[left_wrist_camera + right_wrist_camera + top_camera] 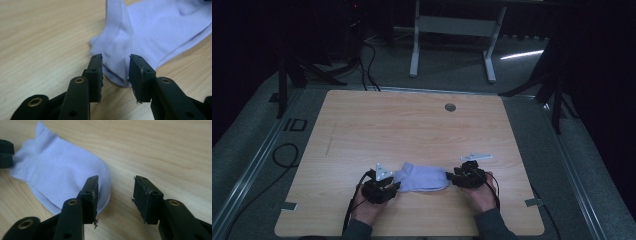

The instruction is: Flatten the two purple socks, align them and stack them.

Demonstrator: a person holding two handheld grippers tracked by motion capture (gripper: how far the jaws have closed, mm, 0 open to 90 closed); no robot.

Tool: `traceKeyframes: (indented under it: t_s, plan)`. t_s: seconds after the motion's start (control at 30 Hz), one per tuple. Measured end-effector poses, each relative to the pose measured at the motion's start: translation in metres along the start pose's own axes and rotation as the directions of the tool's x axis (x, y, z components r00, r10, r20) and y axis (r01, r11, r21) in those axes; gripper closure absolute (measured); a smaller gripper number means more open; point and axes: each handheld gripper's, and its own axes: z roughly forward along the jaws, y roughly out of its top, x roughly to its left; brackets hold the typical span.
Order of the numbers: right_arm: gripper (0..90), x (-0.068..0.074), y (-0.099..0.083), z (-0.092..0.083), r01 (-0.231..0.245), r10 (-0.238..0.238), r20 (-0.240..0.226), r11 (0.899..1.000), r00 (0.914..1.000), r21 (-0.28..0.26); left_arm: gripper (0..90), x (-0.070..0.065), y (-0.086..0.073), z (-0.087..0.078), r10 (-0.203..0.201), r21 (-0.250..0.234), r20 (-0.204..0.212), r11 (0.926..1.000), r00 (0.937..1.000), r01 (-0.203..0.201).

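a dim room with dark floor and a white frame stand [452, 30] lies behind the pale wooden bench [412, 125]. near its front edge lies a light lilac sock [422, 178], flat, stretched sideways between both hands, likely just smoothed out. the left tool [115, 67] is spread, one sock end loose between its jaws; the right tool [115, 192] is spread beside the other end, pinching nothing.
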Motion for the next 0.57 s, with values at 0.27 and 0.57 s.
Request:
traceKeyframes:
  t_s: [0.27,0.57]
  plan:
    - [47.8,-0.010,0.001,-0.011,-0.030,0.031,0.016,0.999,0.9994,-0.044,59.8,0.014,0.002,-0.004,-0.036,-0.008,-0.021,0.9993,0.9991,0.035]
    - [46.4,-0.022,0.001,-0.017,-0.043,0.045,0.027,0.997,0.9986,-0.071,59.0,0.032,0.004,-0.007,-0.075,-0.027,-0.073,0.9969,0.9945,0.073]
